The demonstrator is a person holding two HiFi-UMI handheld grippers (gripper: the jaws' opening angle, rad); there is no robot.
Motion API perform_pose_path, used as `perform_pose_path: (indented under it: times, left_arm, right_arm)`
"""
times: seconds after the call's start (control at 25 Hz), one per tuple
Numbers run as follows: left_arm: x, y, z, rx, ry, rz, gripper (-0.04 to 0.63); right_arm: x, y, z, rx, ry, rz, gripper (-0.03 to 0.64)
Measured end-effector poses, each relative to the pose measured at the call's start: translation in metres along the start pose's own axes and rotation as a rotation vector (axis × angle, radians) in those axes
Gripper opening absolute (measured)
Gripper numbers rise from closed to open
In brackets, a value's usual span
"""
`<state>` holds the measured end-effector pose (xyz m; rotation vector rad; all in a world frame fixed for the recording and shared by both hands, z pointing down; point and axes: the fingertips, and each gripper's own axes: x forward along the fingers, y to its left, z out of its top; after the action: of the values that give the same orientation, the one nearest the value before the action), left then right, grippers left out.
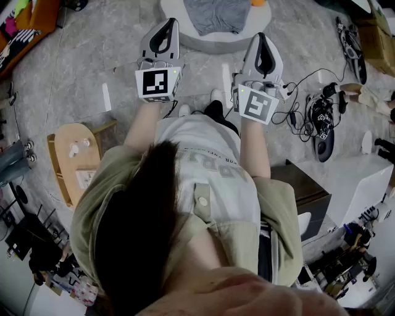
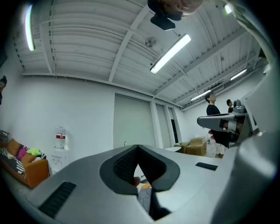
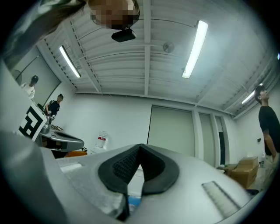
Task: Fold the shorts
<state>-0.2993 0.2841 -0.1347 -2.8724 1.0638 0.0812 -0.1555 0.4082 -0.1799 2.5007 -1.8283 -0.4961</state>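
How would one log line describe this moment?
left gripper: shut, empty | right gripper: shut, empty | shorts: lying on round table, untouched

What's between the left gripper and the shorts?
In the head view, only a bare strip of the white table lies between the shut left gripper and the shorts.

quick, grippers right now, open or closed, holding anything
left gripper: closed, nothing between its jaws
right gripper: closed, nothing between its jaws
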Motion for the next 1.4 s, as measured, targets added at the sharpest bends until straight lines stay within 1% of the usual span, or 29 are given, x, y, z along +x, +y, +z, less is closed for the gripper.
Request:
perform_pose_path:
  times: [0.4, 0.6, 0.88, 0.96, 1.12, 1.16, 1.2, 1.24, 1.28, 1.32, 1.4]
  left_arm:
    - [0.006, -0.002, 0.0, 0.005, 0.001, -0.013, 0.009]
    - [0.012, -0.005, -0.001, 0.009, 0.009, -0.016, 0.009]
    - [0.022, -0.007, -0.007, 0.009, 0.025, -0.004, 0.009]
    - [0.027, -0.008, -0.009, 0.01, 0.031, 0.007, 0.009]
    - [0.044, -0.013, -0.012, 0.014, 0.051, 0.018, 0.011]
    - [0.049, -0.015, -0.014, 0.012, 0.055, 0.016, 0.011]
    - [0.053, -0.017, -0.015, 0.004, 0.058, 0.014, 0.021]
    - [0.057, -0.02, -0.016, -0.008, 0.061, 0.01, 0.085]
    - [0.062, -0.023, -0.017, -0.02, 0.066, 0.003, 0.16]
    - [0.068, -0.026, -0.019, -0.029, 0.074, -0.004, 0.2]
    - [0.08, -0.033, -0.024, -0.027, 0.092, -0.011, 0.24]
  right_arm:
    - [0.005, -0.002, -0.001, -0.008, 0.003, 0.001, -0.002]
    - [0.011, -0.005, 0.001, 0.028, -0.003, -0.007, -0.002]
    - [0.019, -0.014, -0.016, -0.005, 0.031, 0.026, -0.002]
    - [0.026, -0.019, -0.019, 0.028, 0.038, 0.038, -0.002]
    - [0.04, -0.033, -0.03, 0.146, 0.053, 0.079, -0.002]
    - [0.043, -0.036, -0.033, 0.164, 0.061, 0.096, 0.043]
    - [0.046, -0.039, -0.038, 0.175, 0.069, 0.113, 0.072]
    - [0.048, -0.042, -0.045, 0.177, 0.077, 0.13, 0.076]
    - [0.051, -0.046, -0.051, 0.175, 0.084, 0.145, 0.149]
    - [0.053, -0.05, -0.056, 0.172, 0.092, 0.159, 0.218]
    - [0.06, -0.063, -0.065, 0.163, 0.109, 0.173, 0.224]
